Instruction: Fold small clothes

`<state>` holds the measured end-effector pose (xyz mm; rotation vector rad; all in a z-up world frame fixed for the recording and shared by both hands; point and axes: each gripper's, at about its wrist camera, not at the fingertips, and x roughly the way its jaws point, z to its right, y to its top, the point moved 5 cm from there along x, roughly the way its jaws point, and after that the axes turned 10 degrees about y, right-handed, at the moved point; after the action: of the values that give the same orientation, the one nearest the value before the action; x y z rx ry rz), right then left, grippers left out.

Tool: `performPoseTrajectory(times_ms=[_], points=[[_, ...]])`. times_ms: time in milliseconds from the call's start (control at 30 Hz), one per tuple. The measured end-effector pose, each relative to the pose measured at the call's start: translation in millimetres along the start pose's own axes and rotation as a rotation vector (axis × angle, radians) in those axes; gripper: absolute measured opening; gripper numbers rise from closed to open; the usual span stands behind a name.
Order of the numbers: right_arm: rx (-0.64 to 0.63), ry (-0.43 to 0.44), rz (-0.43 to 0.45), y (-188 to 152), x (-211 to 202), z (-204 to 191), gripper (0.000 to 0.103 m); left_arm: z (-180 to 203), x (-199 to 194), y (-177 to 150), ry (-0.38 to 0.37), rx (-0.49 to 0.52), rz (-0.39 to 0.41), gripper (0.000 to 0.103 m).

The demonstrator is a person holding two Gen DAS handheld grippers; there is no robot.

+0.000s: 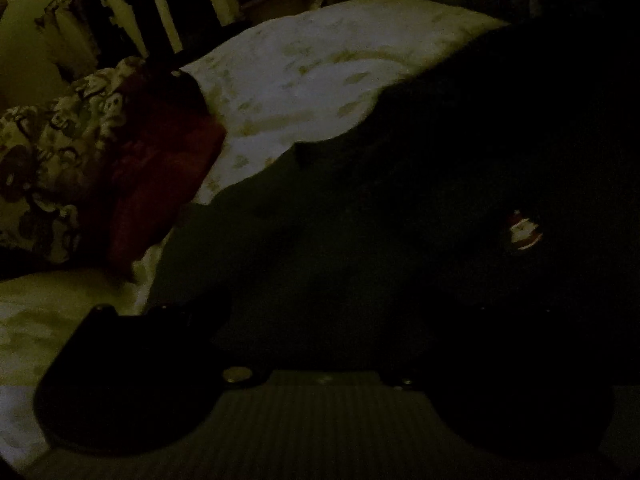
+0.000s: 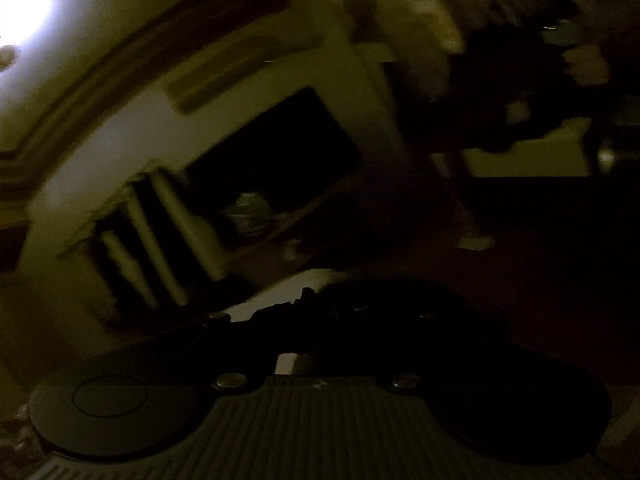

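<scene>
At far left a patterned cloth [image 1: 52, 168] and a red garment [image 1: 160, 168] lie on the pale bedsheet [image 1: 304, 80], and a dark garment [image 1: 420, 208] spreads directly ahead of the left gripper [image 1: 320, 320], running up to the right. Its opening is too dark to judge. The right gripper [image 2: 316, 312] tilts toward the room, fingers seemingly drawn together on dark fabric, so the left looks nearer.
</scene>
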<state>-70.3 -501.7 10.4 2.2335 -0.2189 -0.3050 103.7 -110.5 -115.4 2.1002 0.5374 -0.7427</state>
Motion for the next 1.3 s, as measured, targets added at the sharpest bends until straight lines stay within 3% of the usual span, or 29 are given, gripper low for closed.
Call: performPoseTrajectory(times_ms=[67,167,200,333,433,533,633,733,867,967,1100,1167,1200,1300], points=[[-0.001,-0.074,-0.015,-6,8,29,0.007,-11,7,-6,0.021,-0.018,-0.020,0.103],[-0.014,-0.074,-0.113,-37,32,48,0.007,-39,16,-16,0.051,-0.080,-0.072,0.103],[-0.035,-0.080,-0.135,-46,37,49,0.013,-48,18,-18,0.060,-0.091,-0.079,0.103],[-0.072,-0.114,-0.085,-60,39,37,0.056,-84,23,-30,0.131,-0.116,-0.095,0.103],[-0.194,-0.024,-0.157,-78,40,-8,0.060,-109,27,-39,0.181,-0.159,-0.113,0.103],[-0.331,0.145,-0.299,-117,42,-70,0.077,-129,35,-45,0.194,-0.217,-0.148,0.103],[-0.386,0.275,-0.402,-161,43,-121,0.078,-136,37,-50,0.181,-0.240,-0.160,0.103],[-0.400,0.451,-0.602,-226,51,-166,0.078,-134,33,-54,0.182,-0.225,-0.154,0.103],[-0.549,0.561,-0.809,-317,51,-209,0.074,-138,34,-58,0.167,-0.243,-0.161,0.103],[-0.681,0.569,-0.892,-365,54,-230,0.068,-143,35,-61,0.167,-0.259,-0.164,0.103],[-0.734,0.416,-0.924,-397,76,-228,0.068,-147,37,-65,0.165,-0.269,-0.172,0.103],[-0.680,0.406,-0.943,-401,83,-220,0.040,-145,38,-66,0.161,-0.265,-0.170,0.103],[-0.652,0.423,-0.956,-402,84,-218,0.009,-144,38,-67,0.159,-0.260,-0.167,0.103],[-0.591,0.430,-0.918,-381,82,-210,0.008,-141,38,-67,0.160,-0.248,-0.162,0.103]])
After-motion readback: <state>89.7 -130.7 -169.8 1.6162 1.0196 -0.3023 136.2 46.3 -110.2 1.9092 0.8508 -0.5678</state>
